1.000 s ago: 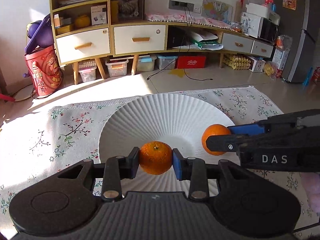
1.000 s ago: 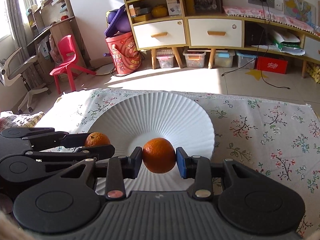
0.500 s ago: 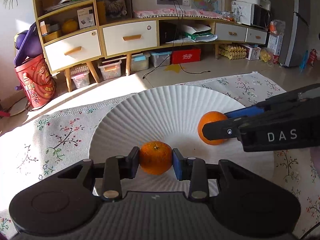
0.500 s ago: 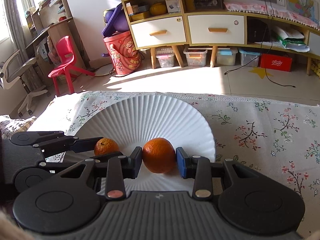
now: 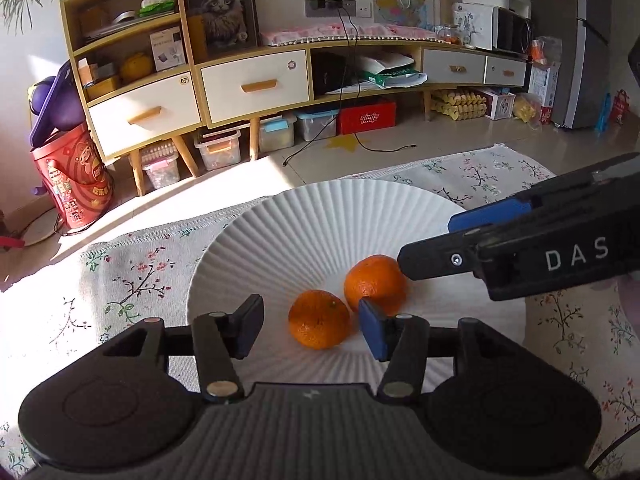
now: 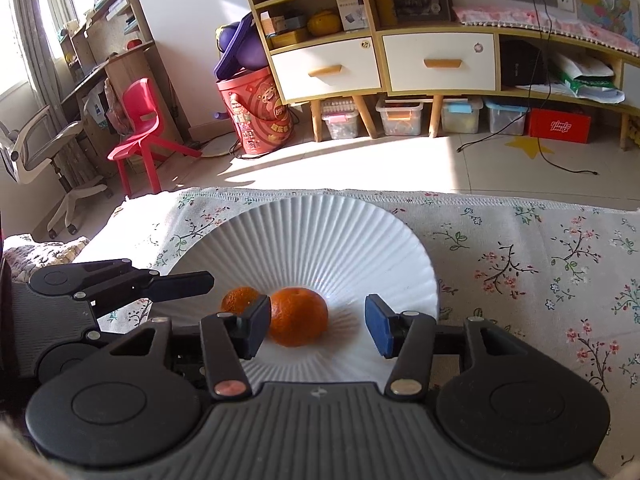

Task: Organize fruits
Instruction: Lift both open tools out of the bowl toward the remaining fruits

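**Two oranges let go on the plate**

As both jaws had just been opening, the left tongs point(image 5: 306, 330) and right tongs point(image 6: 316, 326) gripped nothing. Each orange point(image 5: 319, 319) point(image 6: 298, 317) sat side by side in the plate point(image 5: 320, 224), likely dropped there for tidying.
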Available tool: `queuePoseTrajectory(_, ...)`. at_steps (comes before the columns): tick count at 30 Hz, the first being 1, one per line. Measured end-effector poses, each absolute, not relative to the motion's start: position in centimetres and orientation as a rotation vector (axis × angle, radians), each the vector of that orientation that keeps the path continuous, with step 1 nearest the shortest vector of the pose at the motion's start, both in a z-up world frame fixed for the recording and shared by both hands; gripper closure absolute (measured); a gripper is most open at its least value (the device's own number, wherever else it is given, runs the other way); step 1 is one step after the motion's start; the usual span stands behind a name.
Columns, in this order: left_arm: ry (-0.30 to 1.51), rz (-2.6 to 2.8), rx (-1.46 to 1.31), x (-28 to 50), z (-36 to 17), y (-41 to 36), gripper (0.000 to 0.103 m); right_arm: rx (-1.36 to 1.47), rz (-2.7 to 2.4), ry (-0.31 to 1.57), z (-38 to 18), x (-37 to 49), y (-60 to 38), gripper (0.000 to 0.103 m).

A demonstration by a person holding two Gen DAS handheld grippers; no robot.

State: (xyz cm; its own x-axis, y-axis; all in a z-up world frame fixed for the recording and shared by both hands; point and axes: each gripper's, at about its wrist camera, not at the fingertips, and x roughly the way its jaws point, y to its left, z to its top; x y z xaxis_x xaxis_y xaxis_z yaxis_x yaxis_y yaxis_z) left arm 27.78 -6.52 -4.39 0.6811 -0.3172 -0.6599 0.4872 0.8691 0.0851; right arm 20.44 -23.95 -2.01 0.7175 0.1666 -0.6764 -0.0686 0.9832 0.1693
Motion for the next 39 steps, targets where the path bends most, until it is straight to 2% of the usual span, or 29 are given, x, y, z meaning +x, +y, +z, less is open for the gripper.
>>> queuePoseTrajectory(10,0.678,-0.434,0.235,24.6,-2.4,-4.9,0.046,0.095,0.122,0.727,0.0,17.4,-22.9,0.033)
queuePoseTrajectory(15,0.682,-0.417,0.214,22.2,-1.4,-3.7,0.034,0.076,0.123,0.704,0.7,15.4,-22.1,0.019)
queuePoseTrajectory(21,0.677,-0.403,0.198,20.0,-0.6,-2.4,0.023,0.04,0.119,0.679,1.1,13.3,-21.3,0.01)
queuePoseTrajectory(29,0.664,-0.402,0.162,16.8,-0.2,-0.8,0.014,0.024,0.105,0.641,1.3,11.1,-20.7,0.001)
queuePoseTrajectory(39,0.655,-0.386,0.135,14.1,-1.2,0.7,0.011,-0.032,0.117,0.597,-0.7,8.5,-19.5,0.0)
